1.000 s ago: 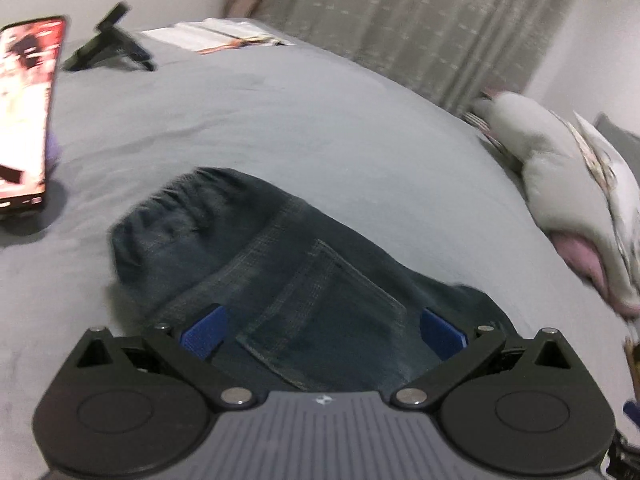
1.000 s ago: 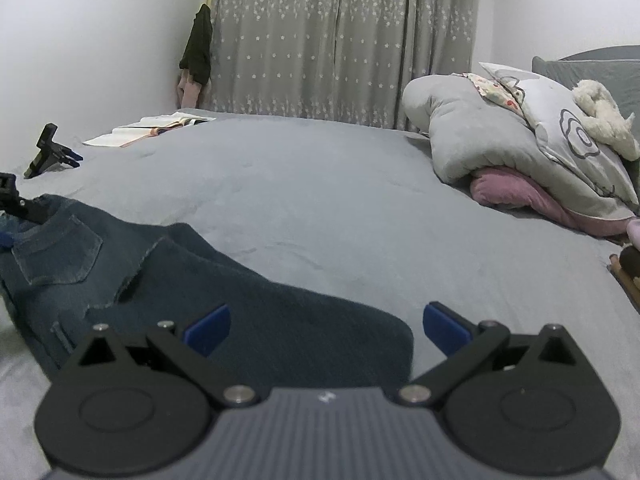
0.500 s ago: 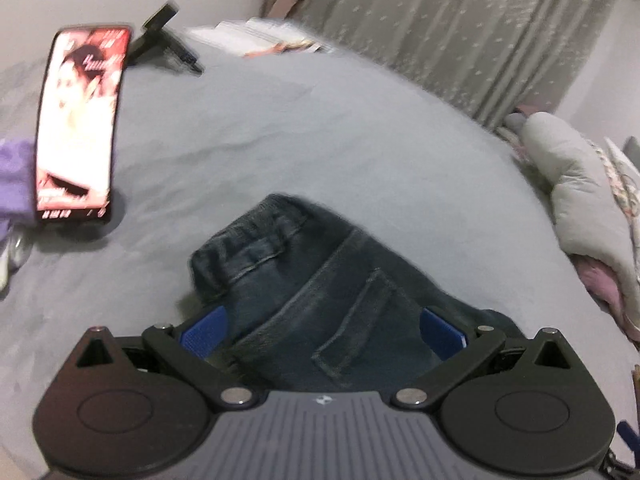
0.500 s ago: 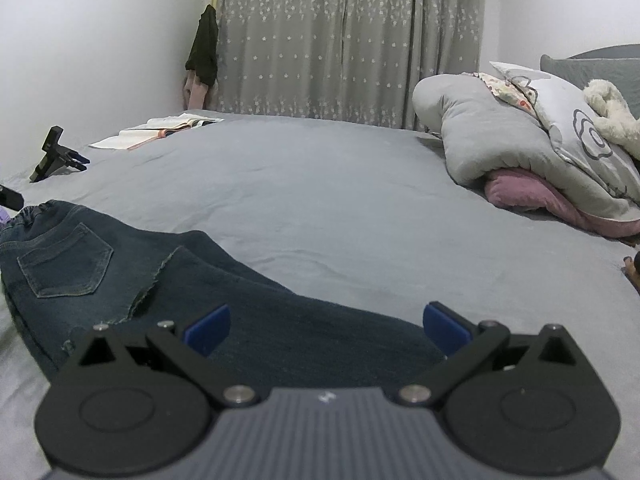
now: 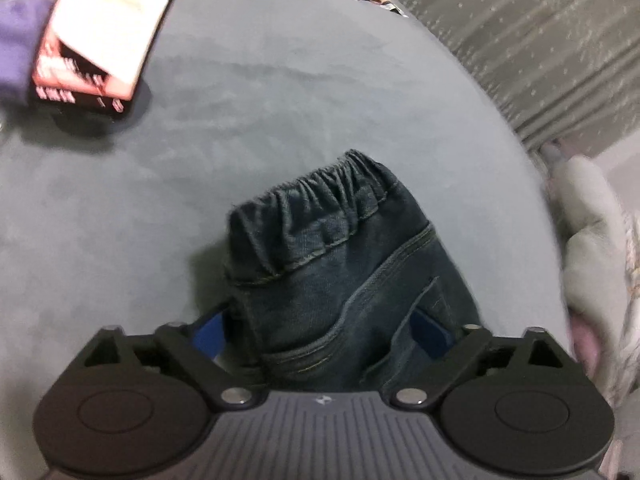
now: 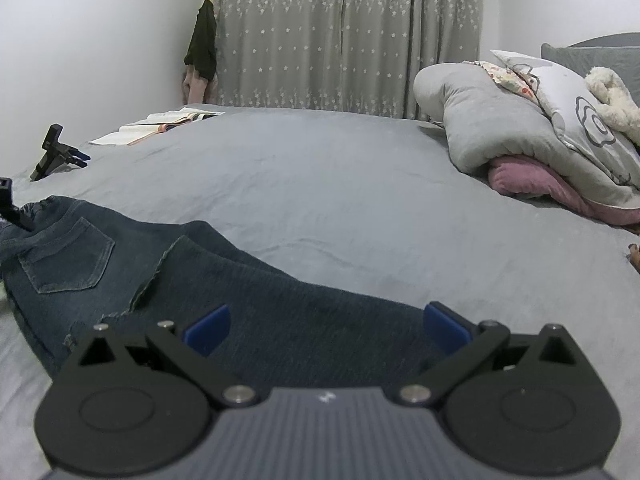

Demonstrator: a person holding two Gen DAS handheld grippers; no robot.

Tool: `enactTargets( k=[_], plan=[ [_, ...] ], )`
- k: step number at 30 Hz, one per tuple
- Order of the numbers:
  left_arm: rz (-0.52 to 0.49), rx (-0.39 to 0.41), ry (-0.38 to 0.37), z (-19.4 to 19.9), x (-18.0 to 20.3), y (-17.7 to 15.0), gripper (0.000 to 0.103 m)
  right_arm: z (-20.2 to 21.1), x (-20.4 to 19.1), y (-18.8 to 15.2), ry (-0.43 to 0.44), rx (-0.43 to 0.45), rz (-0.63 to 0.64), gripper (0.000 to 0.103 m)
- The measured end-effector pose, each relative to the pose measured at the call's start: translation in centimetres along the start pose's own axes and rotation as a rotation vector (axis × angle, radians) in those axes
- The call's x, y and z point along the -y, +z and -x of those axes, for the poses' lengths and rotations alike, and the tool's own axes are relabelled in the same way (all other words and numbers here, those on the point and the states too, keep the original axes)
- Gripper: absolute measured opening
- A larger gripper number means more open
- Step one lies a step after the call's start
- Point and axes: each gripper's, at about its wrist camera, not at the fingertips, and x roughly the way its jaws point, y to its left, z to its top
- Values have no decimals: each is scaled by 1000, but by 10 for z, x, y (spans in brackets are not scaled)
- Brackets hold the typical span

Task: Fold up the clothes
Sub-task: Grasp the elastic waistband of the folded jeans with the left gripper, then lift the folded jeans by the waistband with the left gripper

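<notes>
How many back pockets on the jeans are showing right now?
1. The back pocket lies near the waistband at the left end of the jeans, which are folded lengthwise; a second may be hidden underneath.

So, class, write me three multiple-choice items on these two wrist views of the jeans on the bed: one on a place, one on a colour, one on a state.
1. Where does the open book lie?
A. on the far left part of the bed, near the curtain
B. on the pillows
C. on the jeans

2. What colour are the pads of the right tongs?
A. red
B. blue
C. white

3. How do the left tongs stand to the jeans?
A. empty, away from any cloth
B. closing, with the waist end of the jeans between the pads
C. shut flat on the phone

Key: 1 A, the right wrist view shows the pages spread on the grey bed in front of the curtain. 2 B, both pads are blue. 3 B, the left wrist view shows denim between the two pads below the elastic waistband.
</notes>
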Motion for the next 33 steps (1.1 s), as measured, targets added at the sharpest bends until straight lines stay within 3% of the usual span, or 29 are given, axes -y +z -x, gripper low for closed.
enactTargets(
  k=[3, 6, 13, 15, 27, 33],
  plan=[
    [-1, 42, 28, -5, 5, -6, 87, 1, 1, -1, 5, -2, -4, 103],
    [-9, 101, 90, -3, 10, -15, 65, 2, 0, 0, 3, 1, -6, 103],
    [-102, 222, 63, 13, 27, -35, 31, 2, 0, 0, 5, 4, -4, 103],
    [-148, 269, 33, 19, 35, -40, 26, 2, -1, 0, 7, 6, -5, 103],
    [-312, 413, -108, 39, 72, -57, 22, 1, 3, 8, 100, -8, -111, 103],
    [-494, 482, -188, 51, 105, -81, 21, 0, 13, 14, 168, -23, -225, 103]
  ],
)
